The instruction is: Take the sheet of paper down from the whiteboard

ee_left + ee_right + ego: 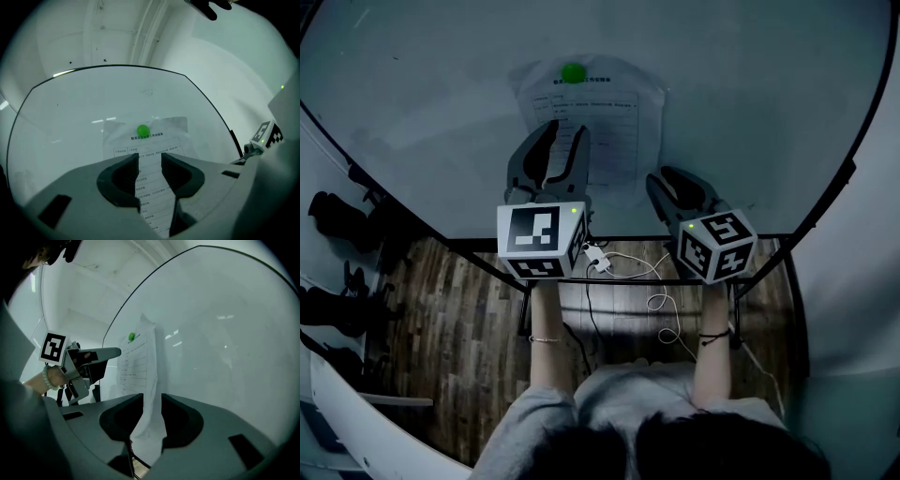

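Note:
A white printed sheet of paper (pixel 614 117) hangs on the whiteboard (pixel 750 94), pinned at its top by a round green magnet (pixel 573 72). My left gripper (pixel 565 133) is open in front of the sheet's left half, below the magnet. In the left gripper view the jaws (pixel 150 158) frame the printed sheet (pixel 165 130), with the magnet (pixel 143 131) just above them. My right gripper (pixel 671 178) is open at the sheet's lower right corner. In the right gripper view the sheet's loose lower edge (pixel 149 413) hangs in the gap between the jaws (pixel 152 399), and the pads are not pressing it.
The whiteboard's dark frame (pixel 825 202) curves down both sides and along the bottom. Below it lies a wooden floor with a white cable and plug (pixel 598 258). Dark objects (pixel 337 220) stand at the far left. The person's forearms reach forward from the bottom.

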Action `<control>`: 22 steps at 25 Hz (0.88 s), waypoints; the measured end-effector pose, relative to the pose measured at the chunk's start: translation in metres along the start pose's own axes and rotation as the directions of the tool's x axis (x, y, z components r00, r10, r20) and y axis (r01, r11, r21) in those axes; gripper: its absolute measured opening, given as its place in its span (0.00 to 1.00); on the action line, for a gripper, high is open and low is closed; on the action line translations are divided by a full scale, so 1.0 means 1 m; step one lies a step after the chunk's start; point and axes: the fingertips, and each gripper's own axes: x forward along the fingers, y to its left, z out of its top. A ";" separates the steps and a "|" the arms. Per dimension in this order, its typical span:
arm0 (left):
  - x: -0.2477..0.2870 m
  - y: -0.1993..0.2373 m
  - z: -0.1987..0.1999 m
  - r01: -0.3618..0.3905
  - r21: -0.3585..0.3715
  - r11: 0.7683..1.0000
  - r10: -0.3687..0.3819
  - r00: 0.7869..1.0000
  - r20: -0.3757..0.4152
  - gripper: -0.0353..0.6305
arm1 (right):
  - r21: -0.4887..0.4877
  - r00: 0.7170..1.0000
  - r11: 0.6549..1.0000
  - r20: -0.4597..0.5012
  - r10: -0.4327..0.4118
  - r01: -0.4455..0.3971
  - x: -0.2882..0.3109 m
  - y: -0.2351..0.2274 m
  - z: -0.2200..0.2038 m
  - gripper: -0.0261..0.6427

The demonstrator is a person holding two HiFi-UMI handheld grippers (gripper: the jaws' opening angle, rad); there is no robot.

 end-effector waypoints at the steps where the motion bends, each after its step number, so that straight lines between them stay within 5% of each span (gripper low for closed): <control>1: 0.002 0.001 0.005 -0.002 0.006 1.000 0.001 1.000 0.010 0.25 | -0.001 1.000 1.000 0.000 0.004 -0.004 0.001 0.001 0.001 0.19; 14: 0.033 0.008 0.042 -0.007 0.142 0.990 -0.001 0.998 0.058 0.27 | 0.003 0.999 1.000 -0.029 0.028 -0.028 0.011 0.003 0.004 0.20; 22: 0.041 0.008 0.044 0.000 0.163 0.987 -0.012 0.997 0.073 0.27 | -0.007 0.998 1.000 -0.055 0.028 -0.028 0.015 0.004 0.006 0.20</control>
